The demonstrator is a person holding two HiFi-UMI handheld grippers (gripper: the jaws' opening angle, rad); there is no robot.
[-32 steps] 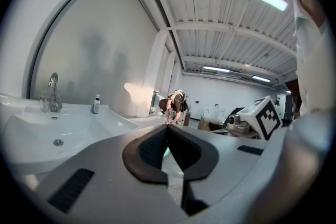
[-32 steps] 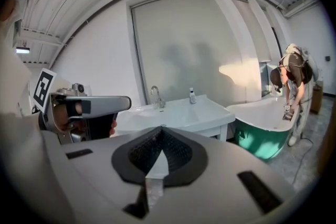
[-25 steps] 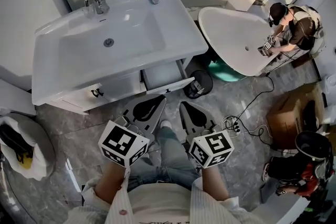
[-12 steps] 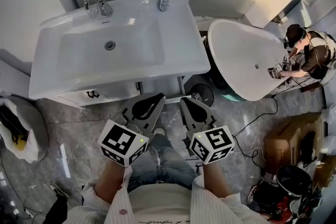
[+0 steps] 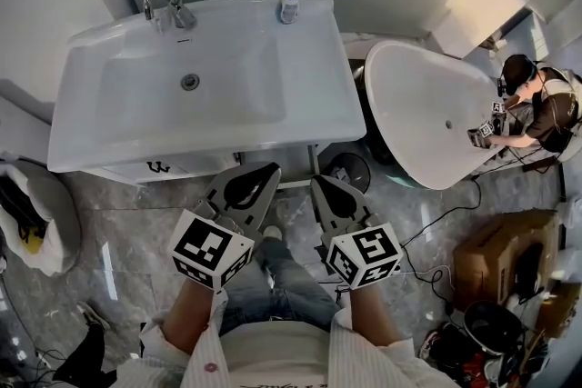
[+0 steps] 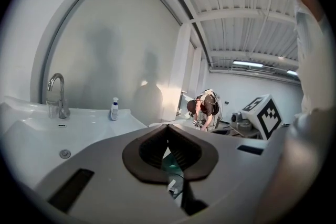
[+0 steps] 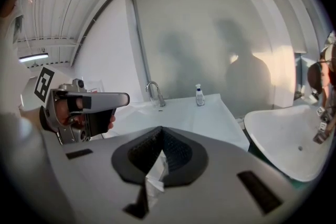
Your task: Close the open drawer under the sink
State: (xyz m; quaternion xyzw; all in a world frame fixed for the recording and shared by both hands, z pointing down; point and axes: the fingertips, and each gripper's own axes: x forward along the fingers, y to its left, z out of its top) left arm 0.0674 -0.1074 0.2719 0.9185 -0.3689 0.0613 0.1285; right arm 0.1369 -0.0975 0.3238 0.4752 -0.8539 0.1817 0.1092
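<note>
The white sink vanity (image 5: 205,118) fills the upper left of the head view. Under its front edge, only a thin white strip of the drawer front (image 5: 295,184) shows. A black handle (image 5: 156,166) sits on the cabinet front to the left. My left gripper (image 5: 258,176) points at the vanity front, shut and empty, and its tip reaches the counter's edge. My right gripper (image 5: 325,190) lies beside it just below the drawer strip, also shut on nothing. The left gripper (image 6: 168,127) looks over the basin (image 6: 37,136). The right gripper (image 7: 160,129) does too.
A faucet (image 5: 165,1) and a soap bottle (image 5: 288,0) stand at the back of the counter. A white bathtub (image 5: 427,114) lies to the right, with a person (image 5: 536,109) crouched beside it. Cables (image 5: 427,227) and a cardboard box (image 5: 496,252) are on the floor at right, a white bag (image 5: 36,227) at left.
A second ago the drawer stood clearly open below the counter; now only a thin strip of it shows. Both grippers have moved forward toward the vanity front.
</note>
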